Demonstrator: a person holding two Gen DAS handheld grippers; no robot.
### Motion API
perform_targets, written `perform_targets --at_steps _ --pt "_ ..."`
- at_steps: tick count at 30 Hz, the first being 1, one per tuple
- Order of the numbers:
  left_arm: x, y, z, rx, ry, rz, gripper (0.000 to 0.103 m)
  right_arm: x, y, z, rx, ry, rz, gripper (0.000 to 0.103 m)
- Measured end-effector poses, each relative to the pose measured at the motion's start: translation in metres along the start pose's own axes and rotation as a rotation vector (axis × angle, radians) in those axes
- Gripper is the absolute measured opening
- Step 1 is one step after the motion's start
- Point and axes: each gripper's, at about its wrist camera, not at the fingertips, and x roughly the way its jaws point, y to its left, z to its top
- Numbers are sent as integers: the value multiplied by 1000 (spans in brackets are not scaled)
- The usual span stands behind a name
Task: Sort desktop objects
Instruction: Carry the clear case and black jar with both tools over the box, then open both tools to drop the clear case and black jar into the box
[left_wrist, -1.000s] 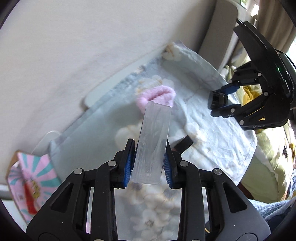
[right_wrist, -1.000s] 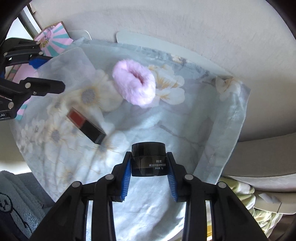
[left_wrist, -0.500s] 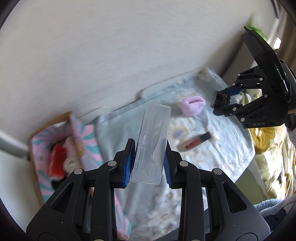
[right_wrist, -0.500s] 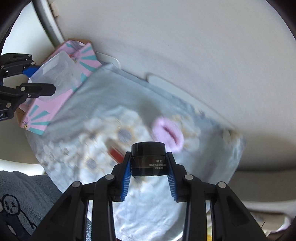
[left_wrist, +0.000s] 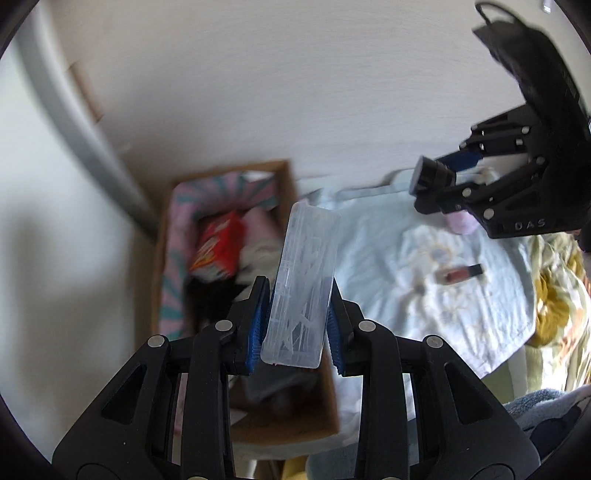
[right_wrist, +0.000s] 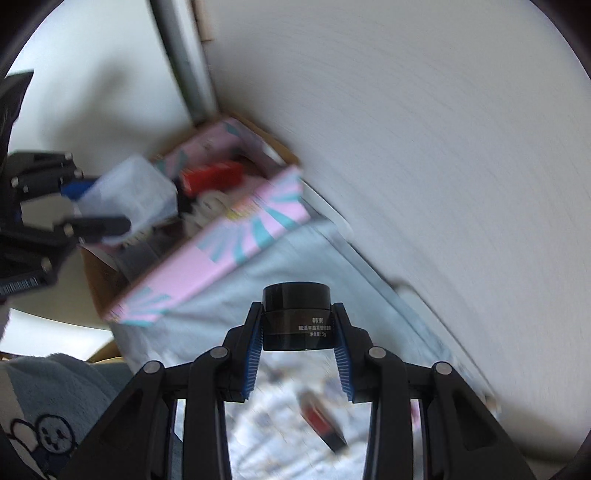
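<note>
Left wrist view first: the left claw (left_wrist: 295, 328) is clenched on a clear plastic case (left_wrist: 301, 291), gripped near its lower end so most of it juts forward above the open cardboard box (left_wrist: 288, 173), where a red packet (left_wrist: 218, 251) and other blurred items lie. Further right sits the floral cloth (left_wrist: 443, 295) with a small red-and-black tube (left_wrist: 458, 274) and a pink fluffy thing (left_wrist: 460, 223) half hidden behind the right claw (left_wrist: 439, 181), which carries a small black jar (left_wrist: 430, 176).

Risks, as I judge them: the case is smooth and held far from its middle, so a quick swing could let it pivot or slide out between the pads. Both claws appear headed for the same box, so they could knock each other, or a drop from height could bounce the jar off the packet and out.

Right wrist view adds the pink striped outside wall of the box (right_wrist: 207, 251), the left claw (right_wrist: 99, 206) near the box opening, and the jar (right_wrist: 297, 315) squeezed squarely at its sides by the right claw (right_wrist: 297, 354), label facing the camera. Only the left view shows the box's inside clearly and the pink item on the cloth.
</note>
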Motion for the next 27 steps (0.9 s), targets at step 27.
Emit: perform_targets --at_steps 27 --pt "46 63 -64 -334 91 96 24 105 132 97 -257 146 142 33"
